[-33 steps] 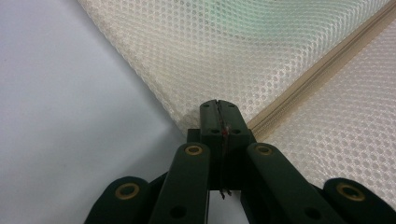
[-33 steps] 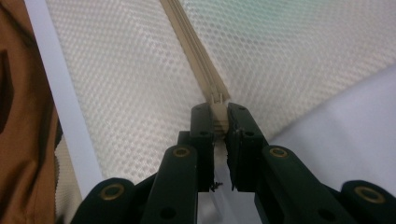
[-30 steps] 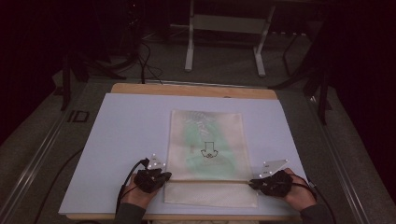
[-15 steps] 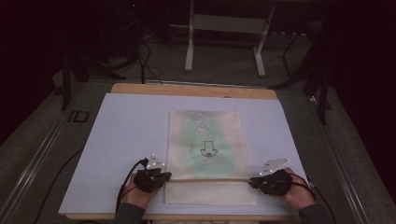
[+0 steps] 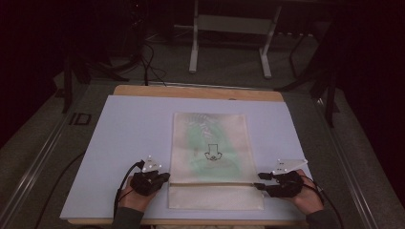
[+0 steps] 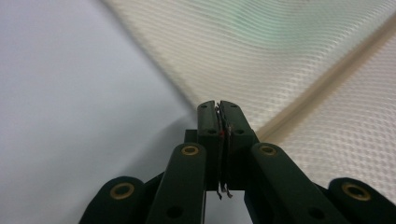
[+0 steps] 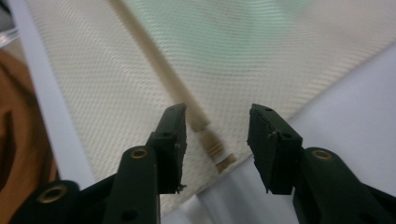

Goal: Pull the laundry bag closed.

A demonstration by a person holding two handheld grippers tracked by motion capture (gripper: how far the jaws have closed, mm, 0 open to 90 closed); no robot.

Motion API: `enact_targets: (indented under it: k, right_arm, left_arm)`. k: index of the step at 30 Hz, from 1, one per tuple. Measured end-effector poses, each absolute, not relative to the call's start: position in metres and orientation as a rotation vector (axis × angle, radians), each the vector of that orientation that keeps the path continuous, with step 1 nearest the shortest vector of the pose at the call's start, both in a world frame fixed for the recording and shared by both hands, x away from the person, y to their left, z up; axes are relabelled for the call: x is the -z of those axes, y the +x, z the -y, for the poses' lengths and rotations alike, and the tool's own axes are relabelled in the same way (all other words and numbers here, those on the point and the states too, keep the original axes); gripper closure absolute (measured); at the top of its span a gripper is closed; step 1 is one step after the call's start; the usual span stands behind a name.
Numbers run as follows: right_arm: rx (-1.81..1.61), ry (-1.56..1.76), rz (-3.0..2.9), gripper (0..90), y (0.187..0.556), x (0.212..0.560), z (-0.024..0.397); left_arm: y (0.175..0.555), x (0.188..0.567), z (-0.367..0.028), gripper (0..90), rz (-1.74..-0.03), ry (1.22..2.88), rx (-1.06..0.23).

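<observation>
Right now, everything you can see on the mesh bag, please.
The mesh bag is a flat cream rectangle of fine netted fabric, long side running away from the person, lying on the pale table sheet. A green garment with a dark printed figure shows through it. A zipper band crosses it near the person's end. The left claw is shut at its left edge; whether it pinches fabric is unclear. The right claw is open around the zipper's end.

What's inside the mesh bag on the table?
Through the mesh bag a green item with a small dark printed mark shows. The weave blurs it, so what it is cannot be told. The strip nearest the person looks plain cream.
</observation>
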State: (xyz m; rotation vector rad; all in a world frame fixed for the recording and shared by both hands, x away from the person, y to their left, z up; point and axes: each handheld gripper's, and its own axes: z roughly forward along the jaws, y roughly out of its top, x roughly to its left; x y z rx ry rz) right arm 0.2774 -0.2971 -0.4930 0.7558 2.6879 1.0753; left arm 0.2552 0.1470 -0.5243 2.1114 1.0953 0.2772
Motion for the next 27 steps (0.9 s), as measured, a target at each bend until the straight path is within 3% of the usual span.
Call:
enact_targets:
  k: [9, 27]
  right_arm:
    - [-1.079, 0.925, -2.582, 49.3, 0.285, 0.499, 0.305]
    - [-1.026, 1.127, -2.409, 37.2, 0.295, 0.509, 0.324]
  left_arm:
    - [0.258, 0.523, -0.173, 87.3, -1.207, 2.071, -0.387]
    - [0.267, 0.527, -0.197, 86.9, -1.354, 2.032, -0.436]
